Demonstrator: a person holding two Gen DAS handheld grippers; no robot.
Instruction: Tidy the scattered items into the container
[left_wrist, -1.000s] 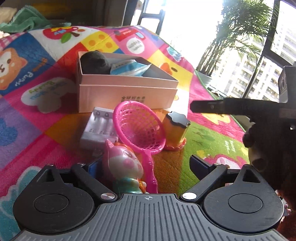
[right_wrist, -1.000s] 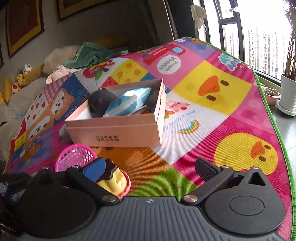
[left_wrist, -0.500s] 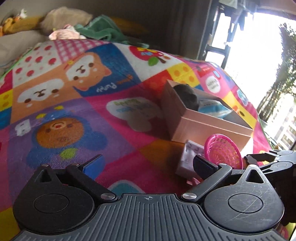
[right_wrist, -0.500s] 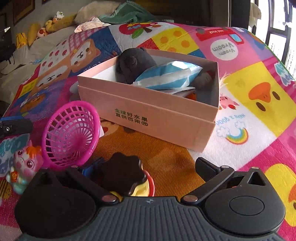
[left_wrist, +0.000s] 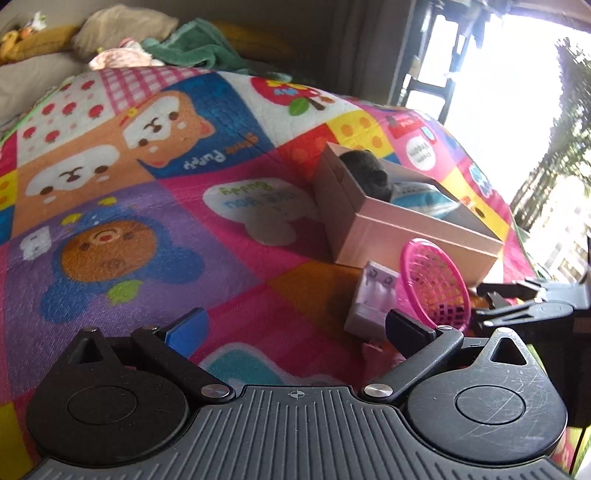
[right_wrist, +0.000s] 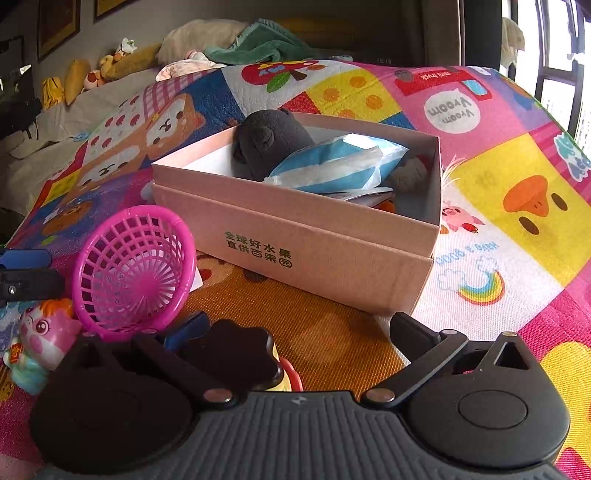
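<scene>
Covering floor, cartoon playmat (right_wrist: 517, 177), curtained window (left_wrist: 517, 74)

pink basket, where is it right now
The pink basket lies tipped on its side on the play mat, low on the left of the right wrist view, just left of the cardboard box and above the pig figurine.

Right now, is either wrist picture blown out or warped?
Left wrist view: the window is blown out white, the box dim against it. Right wrist view: evenly lit, box lettering sharp. Both bend the mat like a dome.
</scene>
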